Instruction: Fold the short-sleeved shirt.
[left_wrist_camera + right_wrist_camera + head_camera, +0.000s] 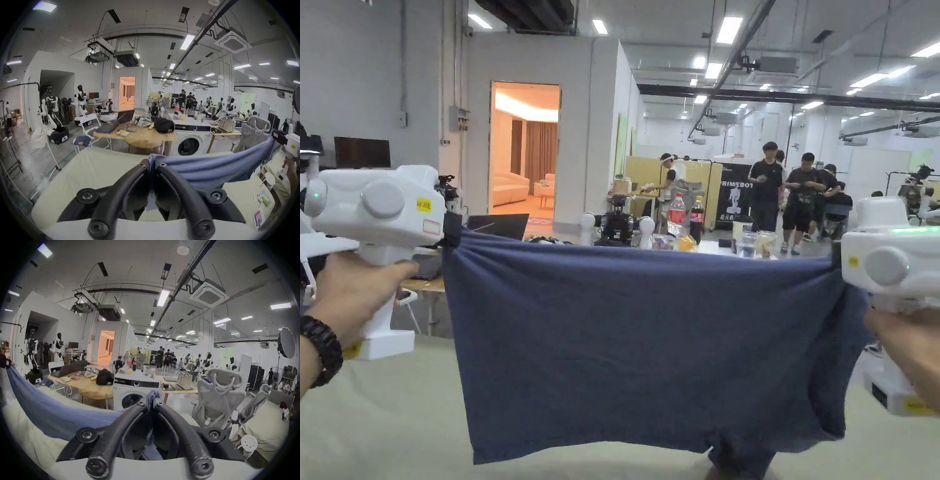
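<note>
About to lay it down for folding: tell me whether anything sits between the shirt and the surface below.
Nothing visible does. The shirt hangs stretched between both hand-held grippers, left and right, over the pale surface; its lower edge may already touch.

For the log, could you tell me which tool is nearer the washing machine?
Right. The right tool lines up just beside the washing machine; the left tool sits further left of it.

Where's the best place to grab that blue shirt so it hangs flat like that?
At the two ends of one edge, as now: the left tool and right tool each pinch an upper corner of the blue shirt, coming from opposite sides. Pulled apart, the top edge runs taut and the cloth hangs flat above the bed.
</note>
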Demonstrator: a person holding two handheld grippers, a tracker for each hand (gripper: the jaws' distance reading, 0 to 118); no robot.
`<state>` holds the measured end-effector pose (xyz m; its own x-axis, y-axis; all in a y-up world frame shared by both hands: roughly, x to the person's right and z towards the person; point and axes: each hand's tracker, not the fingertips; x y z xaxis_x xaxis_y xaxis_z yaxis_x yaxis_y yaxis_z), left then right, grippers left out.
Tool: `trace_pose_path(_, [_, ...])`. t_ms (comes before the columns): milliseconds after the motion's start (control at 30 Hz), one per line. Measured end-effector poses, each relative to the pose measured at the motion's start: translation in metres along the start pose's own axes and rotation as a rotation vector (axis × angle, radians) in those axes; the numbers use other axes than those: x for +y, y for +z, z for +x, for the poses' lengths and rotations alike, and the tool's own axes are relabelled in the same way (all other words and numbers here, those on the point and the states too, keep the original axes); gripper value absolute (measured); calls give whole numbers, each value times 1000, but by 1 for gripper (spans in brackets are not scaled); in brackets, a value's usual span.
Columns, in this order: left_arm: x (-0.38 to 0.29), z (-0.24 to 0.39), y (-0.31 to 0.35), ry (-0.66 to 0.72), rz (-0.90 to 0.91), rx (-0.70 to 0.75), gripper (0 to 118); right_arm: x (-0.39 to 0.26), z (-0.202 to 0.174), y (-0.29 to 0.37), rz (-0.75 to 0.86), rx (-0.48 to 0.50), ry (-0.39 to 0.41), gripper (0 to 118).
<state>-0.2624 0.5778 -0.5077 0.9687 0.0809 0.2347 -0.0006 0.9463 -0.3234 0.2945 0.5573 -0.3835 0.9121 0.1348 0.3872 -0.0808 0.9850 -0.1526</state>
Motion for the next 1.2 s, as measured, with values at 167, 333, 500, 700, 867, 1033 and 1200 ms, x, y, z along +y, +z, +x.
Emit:
trace_pose_path(167, [-87,3,19,9,-83,-11,0,-72,7,40,-77,1,25,1])
trace_pose_path(333, [-149,9,64,9,-99,-35,0,-126,18,85,-134,-8,50,1])
trace_pose_path(500, [-198,12,112,4,-128,-72,0,-179,25,133,-204,-8,58,1])
trace_pose_path(700, [-266,9,137,7,-227,-60,0,-240,30,179,-306,42,53,1])
trace_pose_path(867, [-321,2,147,43,-347,-71,0,-285,31,200,-399,59,47,1])
trace_pose_path(1033, [-369,-4,138,85,-485,-78,0,-332,34,204,-550,87,52,1])
trace_pose_path(1200, [-404,-10,112,89,-645,-76,0,-373,33,193,-667,108,78,1])
